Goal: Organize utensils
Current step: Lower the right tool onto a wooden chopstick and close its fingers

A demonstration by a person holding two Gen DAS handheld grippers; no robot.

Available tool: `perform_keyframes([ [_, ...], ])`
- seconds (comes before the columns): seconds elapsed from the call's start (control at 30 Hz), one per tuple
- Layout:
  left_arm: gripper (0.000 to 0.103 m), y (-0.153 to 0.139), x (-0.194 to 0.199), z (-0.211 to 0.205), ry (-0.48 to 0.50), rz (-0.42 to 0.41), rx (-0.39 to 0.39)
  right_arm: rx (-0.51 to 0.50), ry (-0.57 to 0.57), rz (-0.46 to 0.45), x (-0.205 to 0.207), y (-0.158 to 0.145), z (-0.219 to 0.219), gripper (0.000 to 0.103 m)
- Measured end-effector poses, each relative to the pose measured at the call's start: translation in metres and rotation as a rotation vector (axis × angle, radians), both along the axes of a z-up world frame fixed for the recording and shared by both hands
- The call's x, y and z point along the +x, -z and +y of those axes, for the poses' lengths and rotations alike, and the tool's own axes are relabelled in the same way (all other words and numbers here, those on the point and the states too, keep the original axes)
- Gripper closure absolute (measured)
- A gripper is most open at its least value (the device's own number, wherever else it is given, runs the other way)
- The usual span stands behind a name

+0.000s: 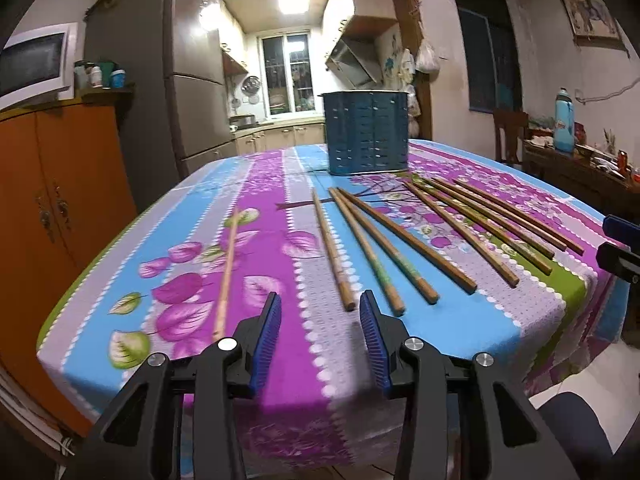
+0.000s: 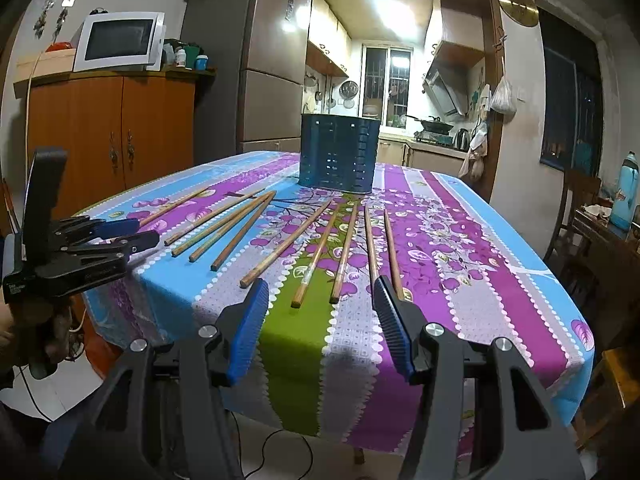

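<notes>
left wrist view: the left gripper [image 1: 319, 304] hangs at 6 o'clock over the near edge of the table [image 1: 132, 248], its blue pads spread wide with nothing between them. ahead, at 12 o'clock, the blue slotted utensil holder [image 1: 367, 132] stands upright on the flowered cloth, well apart from the gripper. between them the wooden chopsticks [image 1: 404, 236] fan out flat from 12 toward 3 o'clock, near ends just beyond the pads. only this view shows clearly the lone pale chopstick [image 1: 227, 276] off at 9 o'clock, apart from the rest, with a bare strip of cloth between it and the fan. a sliver of the other tool shows at the 3 o'clock edge.

right wrist view: the right gripper [image 2: 320, 292] also sits at 6 o'clock with its pads wide and empty, above the near table edge, where the cloth hangs over. the fan of chopsticks here runs from 10 to 12 o'clock, two ends lying just between the pads. the holder stands at 12 o'clock beyond them. this view alone shows the whole left gripper from the side at 9 o'clock, off the table's left corner, and a stretch of bare cloth from 1 to 4 o'clock.
</notes>
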State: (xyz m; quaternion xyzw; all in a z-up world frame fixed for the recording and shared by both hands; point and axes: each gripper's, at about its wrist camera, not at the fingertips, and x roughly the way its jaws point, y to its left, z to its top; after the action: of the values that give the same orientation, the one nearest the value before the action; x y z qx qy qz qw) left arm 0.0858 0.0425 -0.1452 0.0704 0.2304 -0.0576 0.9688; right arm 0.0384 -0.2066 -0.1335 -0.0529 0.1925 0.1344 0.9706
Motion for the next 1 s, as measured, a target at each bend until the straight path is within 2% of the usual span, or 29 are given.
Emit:
perform_keyframes([
  [0.1,0.063,0.005,0.007,-0.006,0.002,0.018,0.004,0.009,0.014,0.009,0.004,0.003,-0.006,0.05],
  [0.2,0.07,0.007,0.012,-0.005,0.006,0.025,-0.011,0.021,0.019,0.017,0.008,0.004,-0.008,0.05],
  [0.27,0.08,0.008,0.016,-0.006,0.008,0.023,-0.016,0.021,0.017,0.017,0.009,0.005,-0.008,0.05],
  [0.33,0.083,0.01,0.018,-0.008,0.004,0.014,-0.017,0.02,0.016,0.018,0.011,0.006,-0.008,0.05],
  [0.6,0.086,0.014,0.023,-0.013,-0.008,-0.021,-0.017,0.026,0.028,0.002,0.018,0.005,-0.015,0.05],
  [0.67,0.091,0.016,0.02,-0.017,-0.008,-0.037,-0.002,0.02,0.034,0.006,0.019,0.007,-0.018,0.058],
  [0.9,0.091,0.017,0.015,-0.017,-0.016,-0.051,0.002,0.028,0.031,0.043,0.023,0.015,-0.024,0.075],
  [1.0,0.091,0.017,0.014,-0.018,-0.017,-0.046,-0.006,0.024,0.01,0.038,0.025,0.014,-0.014,0.077],
])
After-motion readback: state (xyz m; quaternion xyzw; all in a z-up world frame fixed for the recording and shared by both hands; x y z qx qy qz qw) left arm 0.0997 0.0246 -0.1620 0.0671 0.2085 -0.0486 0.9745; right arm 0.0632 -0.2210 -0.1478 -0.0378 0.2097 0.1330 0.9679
